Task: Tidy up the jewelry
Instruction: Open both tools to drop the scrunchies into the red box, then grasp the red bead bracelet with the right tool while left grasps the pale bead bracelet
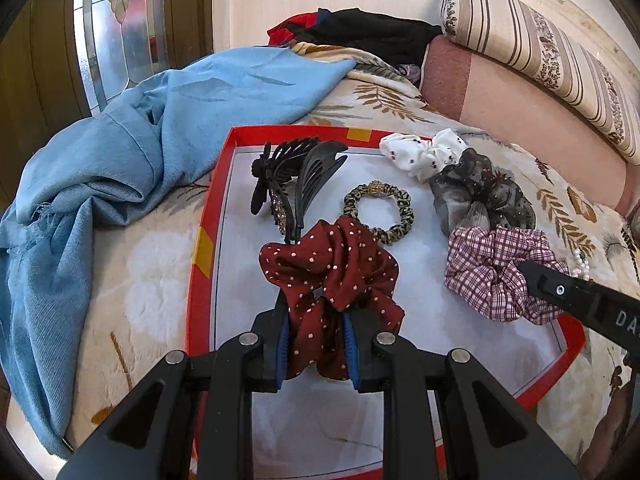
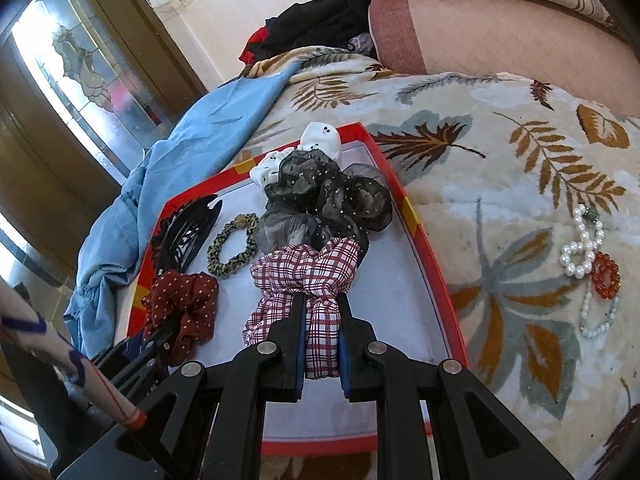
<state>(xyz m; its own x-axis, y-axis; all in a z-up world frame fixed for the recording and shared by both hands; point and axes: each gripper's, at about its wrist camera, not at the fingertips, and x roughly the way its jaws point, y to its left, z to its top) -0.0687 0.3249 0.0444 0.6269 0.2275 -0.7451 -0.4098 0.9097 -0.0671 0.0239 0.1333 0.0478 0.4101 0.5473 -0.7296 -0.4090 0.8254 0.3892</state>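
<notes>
A red-rimmed tray (image 1: 200, 248) with a white floor lies on the bed. My left gripper (image 1: 316, 308) is shut on a dark red polka-dot scrunchie (image 1: 340, 256) over the tray. My right gripper (image 2: 322, 312) is shut on a red-and-white plaid scrunchie (image 2: 308, 268) above the tray (image 2: 424, 240). On the tray lie black claw clips (image 1: 296, 172), a leopard-print hair tie (image 1: 380, 208), a black sheer scrunchie (image 1: 480, 196) and a white spotted scrunchie (image 1: 424, 152). Pearl bracelets (image 2: 580, 248) and a red bead bracelet (image 2: 606, 276) lie on the blanket, right of the tray.
A crumpled blue cloth (image 1: 120, 160) lies left of the tray on the leaf-patterned blanket (image 2: 500, 160). A pink bolster (image 1: 520, 116) and striped cushion (image 1: 540, 48) sit at the far side. Dark clothes (image 1: 360, 36) are piled by the wall.
</notes>
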